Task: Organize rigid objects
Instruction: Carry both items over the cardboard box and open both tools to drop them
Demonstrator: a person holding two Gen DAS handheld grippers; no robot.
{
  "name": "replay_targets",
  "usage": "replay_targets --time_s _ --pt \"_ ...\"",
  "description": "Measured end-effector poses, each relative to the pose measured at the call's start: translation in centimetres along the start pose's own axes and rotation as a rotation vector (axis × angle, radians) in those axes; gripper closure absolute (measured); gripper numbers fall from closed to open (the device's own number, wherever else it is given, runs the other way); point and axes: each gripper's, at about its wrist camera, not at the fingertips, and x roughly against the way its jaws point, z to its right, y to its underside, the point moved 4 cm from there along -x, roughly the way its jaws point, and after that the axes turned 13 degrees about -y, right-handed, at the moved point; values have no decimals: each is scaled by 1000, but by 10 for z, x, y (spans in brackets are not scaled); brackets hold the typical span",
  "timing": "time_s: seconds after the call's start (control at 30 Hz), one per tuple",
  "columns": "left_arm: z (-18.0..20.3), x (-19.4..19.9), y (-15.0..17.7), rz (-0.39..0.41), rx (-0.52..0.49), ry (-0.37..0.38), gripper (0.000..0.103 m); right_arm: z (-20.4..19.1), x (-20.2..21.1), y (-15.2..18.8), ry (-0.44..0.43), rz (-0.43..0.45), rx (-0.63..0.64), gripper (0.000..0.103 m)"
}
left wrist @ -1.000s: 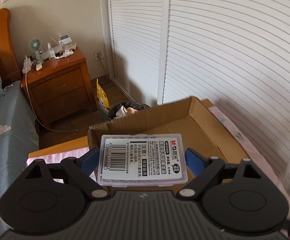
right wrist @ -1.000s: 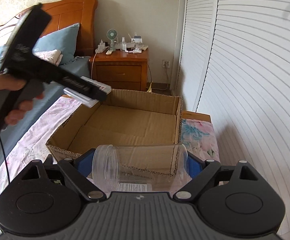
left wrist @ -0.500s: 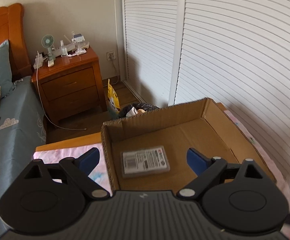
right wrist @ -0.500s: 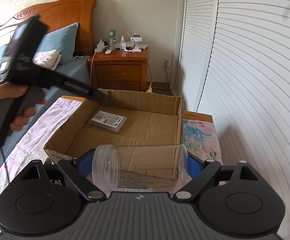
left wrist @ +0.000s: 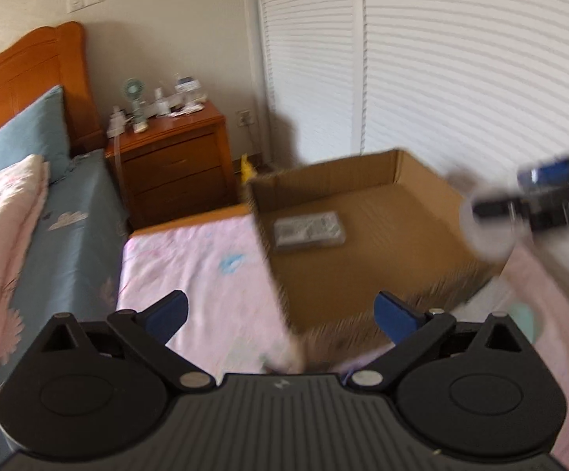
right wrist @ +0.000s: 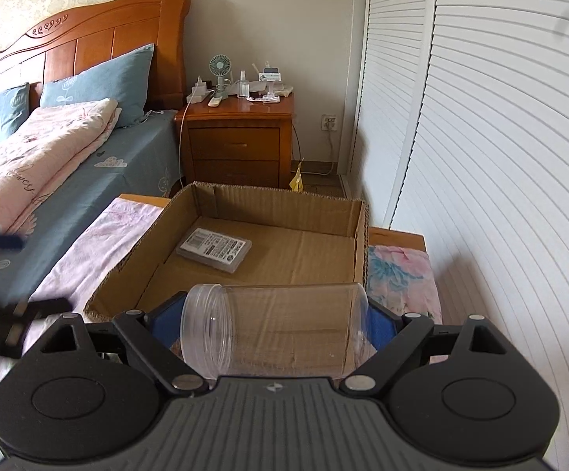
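An open cardboard box [right wrist: 357, 219] stands on a table with a pink floral cloth [right wrist: 88, 259]. A flat clear plastic case [right wrist: 214, 249] with a printed label lies on the box floor; it also shows, blurred, in the left wrist view [left wrist: 309, 230]. My right gripper [right wrist: 270, 324] is shut on a clear plastic jar [right wrist: 276, 329] held sideways, over the box's near edge. My left gripper [left wrist: 282, 316] is open and empty, near the box's [left wrist: 394, 165] left wall. The right gripper and jar appear blurred in the left wrist view [left wrist: 492, 223].
A bed [right wrist: 68, 180] with blue sheet and pink quilt lies to the left. A wooden nightstand [right wrist: 237, 145] with a small fan and clutter stands behind the box. White louvred wardrobe doors [right wrist: 480, 137] run along the right.
My left gripper opened and dropped the plastic case into the box, then pulled back and to the left. My right gripper moved forward a little with the jar.
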Motion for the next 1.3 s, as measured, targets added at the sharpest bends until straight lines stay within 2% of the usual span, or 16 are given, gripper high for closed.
replay_targets --time_s 0.07,0.23,0.5,0.6,0.67,1.0,1.3 --pt "-5 4 14 -16 21 -24 2 1 -7 -8 5 1 -2 10" --pt "-14 7 41 -78 74 -2 2 6 -31 -29 27 -14 4 10" --pt "-22 11 67 -111 76 -1 2 16 -73 -52 57 -28 -5 9" --pt "-24 11 70 -115 80 0 2 18 -80 -54 67 -12 -9 0" --pt "-25 10 71 -120 88 3 2 17 -80 -54 66 -12 -14 0" --pt "-24 6 78 -147 98 20 2 -1 -45 -32 55 1 10 0" --pt "-18 9 85 -159 74 27 2 -16 -10 18 35 14 12 0"
